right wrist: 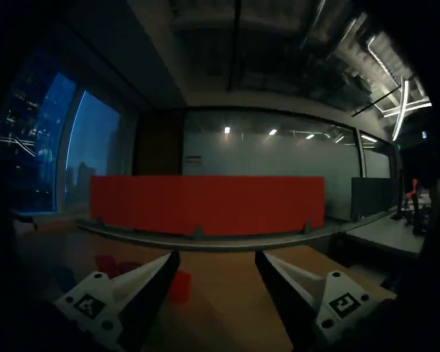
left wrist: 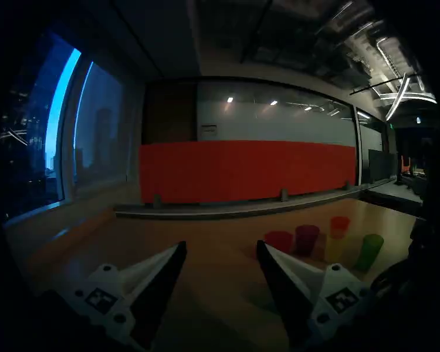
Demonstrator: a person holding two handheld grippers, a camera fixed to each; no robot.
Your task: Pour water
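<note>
The left tool (left wrist: 220, 245) and right tool (right wrist: 217, 254) were spread, holding nothing, above the surface (left wrist: 220, 281). Coloured cups (left wrist: 306, 237) stood clustered toward its far right side. Judged light, thin-walled, smooth, easily tipped; best pinched gently across mid-wall, kept upright.

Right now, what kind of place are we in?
Probably an office, dimly lit: a long wooden table with a red divider panel, a glass partition wall behind it, and exposed ceiling ducts.
</note>
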